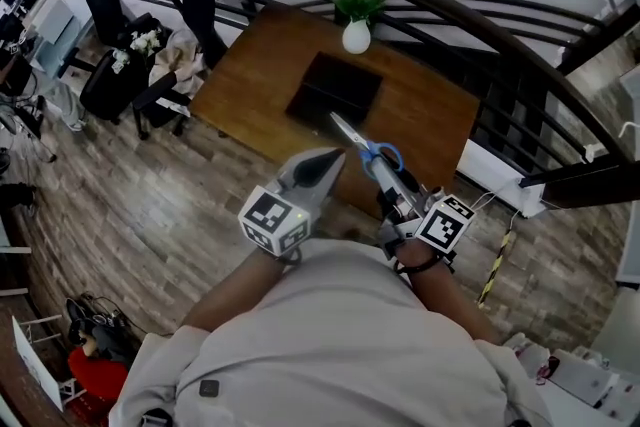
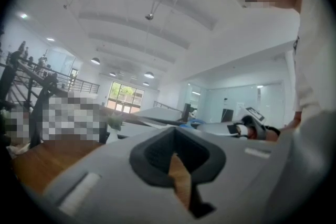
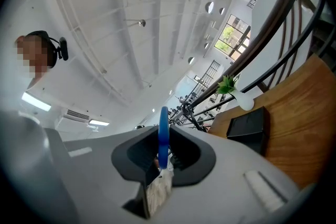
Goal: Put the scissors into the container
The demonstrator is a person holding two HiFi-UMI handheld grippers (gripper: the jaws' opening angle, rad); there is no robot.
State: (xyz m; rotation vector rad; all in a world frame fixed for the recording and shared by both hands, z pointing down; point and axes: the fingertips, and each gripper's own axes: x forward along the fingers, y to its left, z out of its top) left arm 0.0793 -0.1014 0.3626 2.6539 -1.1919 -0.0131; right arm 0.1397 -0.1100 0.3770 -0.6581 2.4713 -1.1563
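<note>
Fingers [image 3: 186, 159], right gripper [image 1: 389, 179]: clamped on scissors [image 1: 366, 148] at the blue handle. Fingers, left gripper [image 1: 322, 167]: together, nothing between them. Scissors: held in the air over the near edge of the wooden table [image 1: 430, 120], blades toward the table's middle. Container [image 1: 335, 88], black: on the table's middle, blade tips pointing at it. Potted plant [image 1: 357, 18], white vase: at the table's far edge.
</note>
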